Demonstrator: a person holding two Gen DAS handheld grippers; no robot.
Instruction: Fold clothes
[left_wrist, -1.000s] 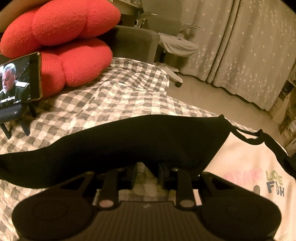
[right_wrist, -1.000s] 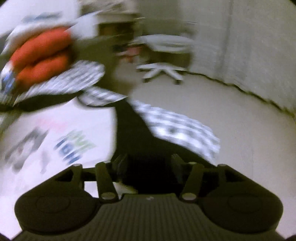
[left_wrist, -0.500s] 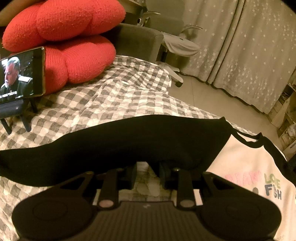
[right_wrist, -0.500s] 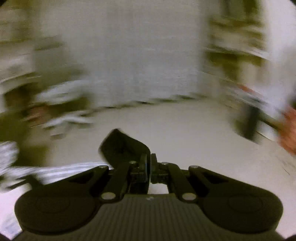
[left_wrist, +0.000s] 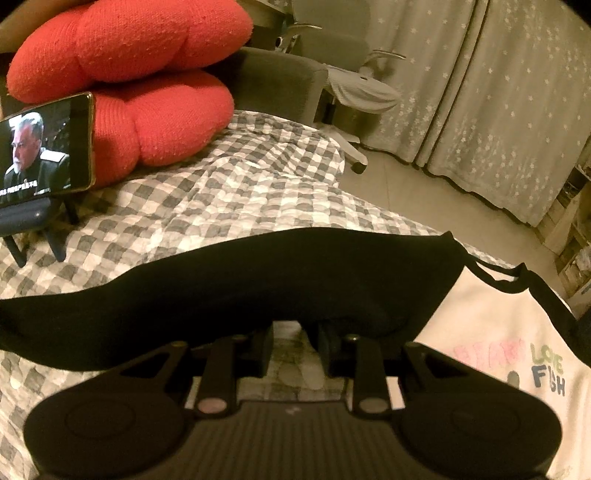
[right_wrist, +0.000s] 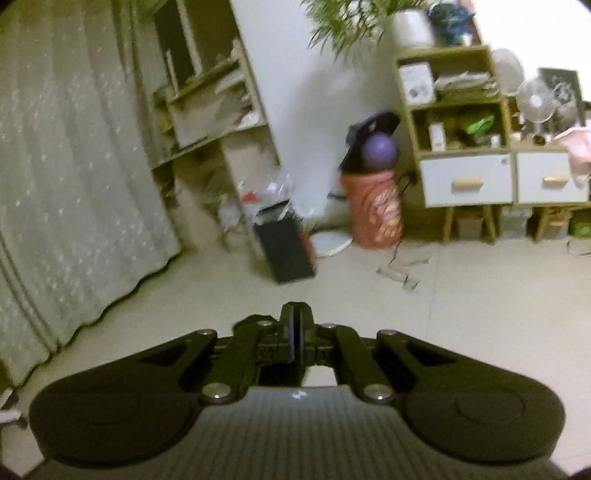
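A cream T-shirt (left_wrist: 491, 325) with black sleeves and a "LOVE FISH" print lies on the checked bedspread (left_wrist: 221, 199). Its black sleeve (left_wrist: 229, 288) drapes across my left gripper (left_wrist: 295, 332), whose jaws stand apart under the cloth; the fingertips are hidden by it. My right gripper (right_wrist: 295, 325) is shut, with its jaws pressed together, and points out over the room floor. In the right wrist view no cloth shows between the jaws and the shirt is out of sight.
A red cushion (left_wrist: 140, 81) and a phone on a stand (left_wrist: 44, 147) sit at the bed's far left. An office chair (left_wrist: 343, 85) and curtains (left_wrist: 498, 92) lie beyond. The right wrist view shows shelves (right_wrist: 461, 122), a red bin (right_wrist: 373, 206) and a dark box (right_wrist: 284, 243).
My right gripper closed on the black sleeve, then swung away from the bed toward the room; the cloth no longer shows in it. The left gripper has shifted slightly.
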